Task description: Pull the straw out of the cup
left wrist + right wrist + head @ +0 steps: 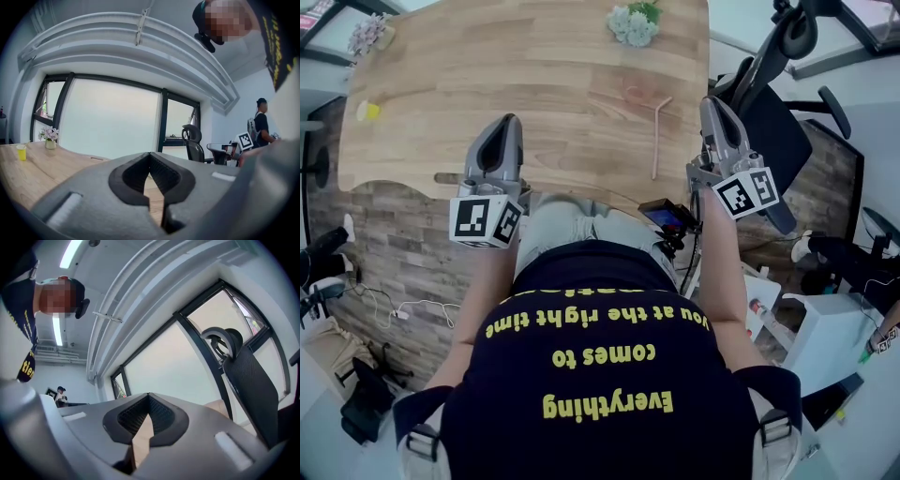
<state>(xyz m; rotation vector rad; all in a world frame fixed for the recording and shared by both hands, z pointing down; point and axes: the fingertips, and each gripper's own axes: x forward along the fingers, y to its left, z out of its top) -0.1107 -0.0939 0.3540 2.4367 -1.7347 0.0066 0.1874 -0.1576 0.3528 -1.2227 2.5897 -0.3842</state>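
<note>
Left gripper (508,122) and right gripper (713,103): jaws closed, empty. The straw (659,141) lies loose on the counter (534,84) ahead of the right jaws; a careless sweep could knock it off.

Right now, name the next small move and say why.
Probably just park the right gripper beside the left gripper at the near edge of the table: the straw already lies flat on it, far from the yellow cup, and both grippers are shut and empty.
</note>
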